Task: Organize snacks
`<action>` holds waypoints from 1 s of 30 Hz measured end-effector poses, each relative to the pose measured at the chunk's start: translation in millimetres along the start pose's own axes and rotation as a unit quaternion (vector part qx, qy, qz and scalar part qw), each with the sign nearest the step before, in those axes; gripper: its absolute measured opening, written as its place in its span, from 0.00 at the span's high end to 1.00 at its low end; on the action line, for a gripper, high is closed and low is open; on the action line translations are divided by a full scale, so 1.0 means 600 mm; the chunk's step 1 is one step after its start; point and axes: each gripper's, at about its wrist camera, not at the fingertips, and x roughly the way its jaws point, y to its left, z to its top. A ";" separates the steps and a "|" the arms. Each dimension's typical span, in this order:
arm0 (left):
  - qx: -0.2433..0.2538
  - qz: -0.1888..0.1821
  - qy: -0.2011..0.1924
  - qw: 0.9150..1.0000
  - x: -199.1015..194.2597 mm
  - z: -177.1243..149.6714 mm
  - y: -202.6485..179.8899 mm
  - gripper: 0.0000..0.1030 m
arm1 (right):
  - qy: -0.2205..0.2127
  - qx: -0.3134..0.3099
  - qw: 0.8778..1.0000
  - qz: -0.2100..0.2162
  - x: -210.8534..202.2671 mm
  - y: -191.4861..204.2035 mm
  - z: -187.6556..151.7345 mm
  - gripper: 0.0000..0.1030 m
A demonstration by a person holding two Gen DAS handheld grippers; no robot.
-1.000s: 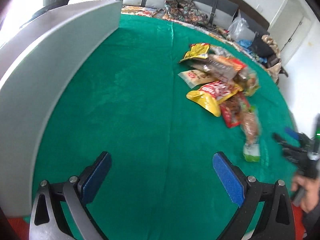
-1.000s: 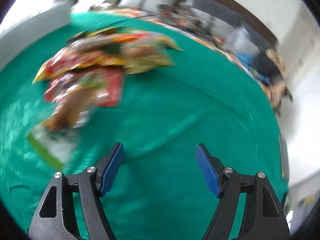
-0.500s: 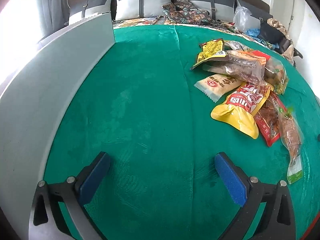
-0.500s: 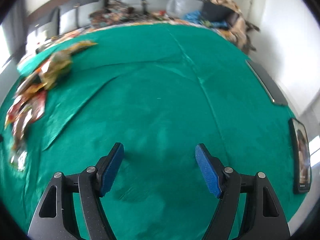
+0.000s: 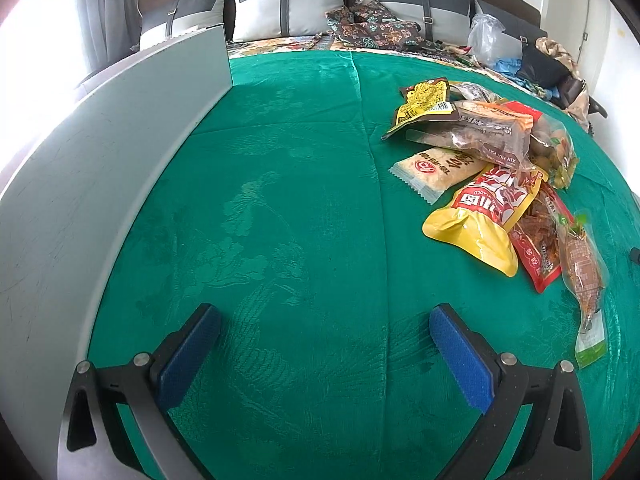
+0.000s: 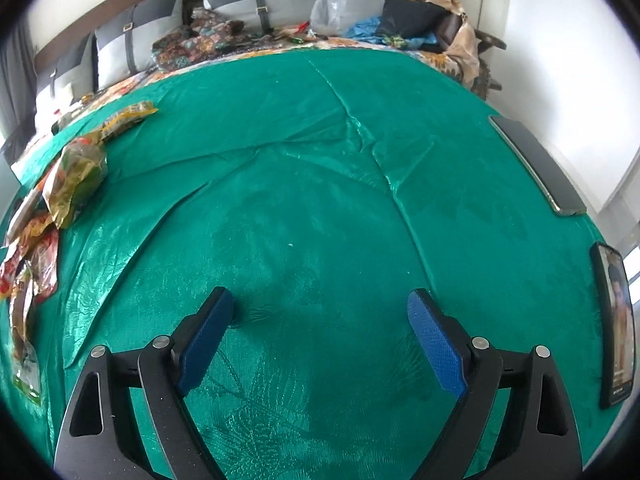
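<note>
In the left wrist view, the left hand-held gripper (image 5: pixel 324 316) hangs over a bare stretch of the green cloth (image 5: pixel 280 208) that covers the bench, its blue pads (image 5: pixel 460 364) spread wide with nothing between them. The snacks (image 5: pixel 492 172) lie in an overlapping heap to the right of it and farther away: a yellow packet (image 5: pixel 480 220) nearest, a pale wafer pack (image 5: pixel 436 168) just behind it, a red packet (image 5: pixel 540 248) and a long clear sachet (image 5: pixel 582 272) on the heap's right edge, and brown and yellow bags at the far end. A grey upright board (image 5: pixel 100 168) runs along the left edge of the cloth, well apart from the heap. Grey cushions (image 5: pixel 284 4) line the back. In the right wrist view, the right hand-held gripper (image 6: pixel 320 308) points down at empty green cloth (image 6: pixel 320 184) and its jaws are opening, already wide, with nothing between them. The snack heap (image 6: pixel 60 184) sits far off at the left edge of this view. Two dark phones (image 6: pixel 536 164) lie near the right edge of the cloth, well apart from the gripper.
</note>
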 end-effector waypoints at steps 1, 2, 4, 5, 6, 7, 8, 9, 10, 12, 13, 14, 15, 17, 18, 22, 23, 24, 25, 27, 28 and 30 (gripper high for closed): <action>0.000 0.000 0.000 1.000 0.000 0.000 0.000 0.00 | 0.000 0.000 1.000 0.000 -0.001 0.001 0.000 0.11; 0.000 0.000 0.000 1.000 0.000 0.000 0.000 0.00 | 0.000 0.000 1.000 0.000 -0.001 0.000 0.000 0.11; 0.000 0.000 0.000 1.000 0.000 0.000 0.000 0.00 | 0.000 0.000 1.000 0.001 -0.002 -0.001 0.000 0.11; 0.000 0.000 0.000 1.000 0.000 0.000 0.001 0.00 | 0.000 0.000 1.000 0.001 -0.002 -0.001 0.000 0.11; 0.000 0.000 0.000 1.000 0.000 0.000 0.000 0.00 | 0.000 0.000 1.000 0.001 -0.003 -0.001 0.000 0.11; 0.000 0.000 0.000 1.000 0.000 0.000 0.000 0.00 | 0.000 0.001 1.000 0.001 -0.003 -0.001 0.000 0.11; 0.000 0.000 0.000 1.000 0.001 0.000 0.000 0.00 | 0.000 0.000 1.000 0.001 -0.004 -0.001 0.000 0.11; 0.000 0.000 0.000 1.000 0.001 0.000 0.000 0.00 | 0.000 0.000 1.000 0.001 -0.005 -0.001 0.000 0.11; 0.000 0.000 0.000 1.000 0.001 0.000 0.000 0.00 | 0.001 0.001 1.000 0.002 -0.005 -0.002 0.000 0.11; 0.000 0.000 0.000 1.000 0.001 0.000 0.000 0.00 | 0.001 0.001 1.000 0.003 -0.005 -0.002 0.000 0.11; 0.000 0.000 0.000 1.000 0.001 0.000 0.000 0.00 | 0.001 0.001 1.000 0.003 -0.006 -0.002 0.000 0.11; 0.000 0.000 0.000 1.000 0.001 0.000 0.000 0.00 | 0.001 0.001 1.000 0.003 -0.006 -0.002 0.000 0.11; 0.000 0.000 0.000 1.000 0.001 0.000 0.000 0.00 | 0.001 0.001 1.000 0.003 -0.006 -0.002 0.000 0.11; 0.000 0.000 0.000 1.000 0.001 0.000 0.000 0.00 | 0.001 0.001 1.000 0.004 -0.007 -0.002 0.000 0.11; 0.000 0.000 0.000 1.000 0.001 0.000 0.000 0.00 | 0.001 0.001 1.000 0.004 -0.007 -0.002 0.000 0.11; 0.000 0.000 0.000 1.000 0.001 0.000 0.001 0.00 | 0.002 0.002 1.000 0.006 -0.008 -0.003 -0.001 0.11; 0.000 0.000 0.000 1.000 0.001 0.000 0.001 0.00 | 0.002 0.002 1.000 0.007 -0.008 -0.002 -0.001 0.11; 0.000 0.000 0.000 1.000 0.001 0.000 0.001 0.00 | 0.002 0.002 1.000 0.007 -0.008 -0.003 -0.001 0.11; 0.000 0.000 0.000 1.000 0.001 0.000 0.001 0.00 | 0.002 0.002 1.000 0.007 -0.008 -0.003 -0.001 0.11; 0.000 0.000 0.000 1.000 0.001 0.000 0.001 0.00 | 0.002 0.002 1.000 0.007 -0.008 -0.003 -0.001 0.11; 0.000 0.000 0.000 1.000 0.001 0.000 0.000 0.00 | 0.002 0.003 1.000 0.007 -0.008 -0.003 -0.001 0.11; 0.000 0.000 0.000 1.000 0.001 0.000 0.001 0.00 | 0.002 0.002 1.000 0.007 -0.009 -0.003 -0.001 0.11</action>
